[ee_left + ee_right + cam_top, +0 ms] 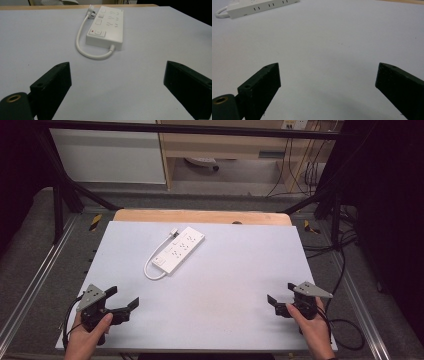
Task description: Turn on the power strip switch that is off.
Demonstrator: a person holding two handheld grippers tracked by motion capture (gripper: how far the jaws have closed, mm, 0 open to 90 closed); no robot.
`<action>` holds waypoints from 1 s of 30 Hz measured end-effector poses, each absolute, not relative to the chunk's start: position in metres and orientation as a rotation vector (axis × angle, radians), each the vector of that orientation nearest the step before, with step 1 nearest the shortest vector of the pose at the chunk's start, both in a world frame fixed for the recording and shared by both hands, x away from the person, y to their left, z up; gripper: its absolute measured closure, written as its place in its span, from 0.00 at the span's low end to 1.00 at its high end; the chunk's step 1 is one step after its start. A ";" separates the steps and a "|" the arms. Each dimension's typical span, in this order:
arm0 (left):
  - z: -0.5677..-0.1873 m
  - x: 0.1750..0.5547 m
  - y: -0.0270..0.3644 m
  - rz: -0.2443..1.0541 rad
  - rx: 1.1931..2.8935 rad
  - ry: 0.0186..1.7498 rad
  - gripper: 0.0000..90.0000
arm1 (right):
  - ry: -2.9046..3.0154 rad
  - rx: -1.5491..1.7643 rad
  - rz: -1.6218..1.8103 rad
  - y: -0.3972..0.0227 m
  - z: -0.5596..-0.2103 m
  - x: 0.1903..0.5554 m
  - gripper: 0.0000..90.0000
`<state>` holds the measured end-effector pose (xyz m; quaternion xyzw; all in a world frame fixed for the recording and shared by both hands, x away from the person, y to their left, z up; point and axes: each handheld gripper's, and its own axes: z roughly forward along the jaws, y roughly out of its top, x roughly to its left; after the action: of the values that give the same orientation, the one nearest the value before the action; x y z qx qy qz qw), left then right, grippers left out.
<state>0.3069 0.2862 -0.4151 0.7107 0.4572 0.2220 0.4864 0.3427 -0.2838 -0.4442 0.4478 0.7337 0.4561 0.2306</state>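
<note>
Start position: left gripper [121, 301] and right gripper [281, 296], both wide open and empty, at lower frame; likely next, reaching the power strip [179, 249] upper centre.

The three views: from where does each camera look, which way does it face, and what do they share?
High view: above the near table edge, facing forward and down; both hands, left gripper and right gripper show.
Left gripper view: low, looking along its open fingers at the power strip.
Right gripper view: low, along its open fingers, across the table.
Shared: the power strip.
</note>
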 end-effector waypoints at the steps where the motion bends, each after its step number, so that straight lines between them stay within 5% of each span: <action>1: -0.415 0.307 0.286 0.540 1.729 1.112 0.08 | 2.021 1.229 1.253 -0.283 -0.444 0.342 0.07; 16: -0.410 0.307 0.278 0.562 1.731 1.086 0.09 | 2.010 1.225 1.252 -0.278 -0.441 0.341 0.06; 30: -0.387 0.351 0.271 0.445 1.681 1.093 0.10 | 2.031 1.205 1.245 -0.275 -0.442 0.341 0.05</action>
<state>0.3510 0.2711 -0.3870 0.7002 0.4554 0.1854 0.5176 0.3414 -0.2750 -0.4416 0.4388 0.7396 0.4536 0.2337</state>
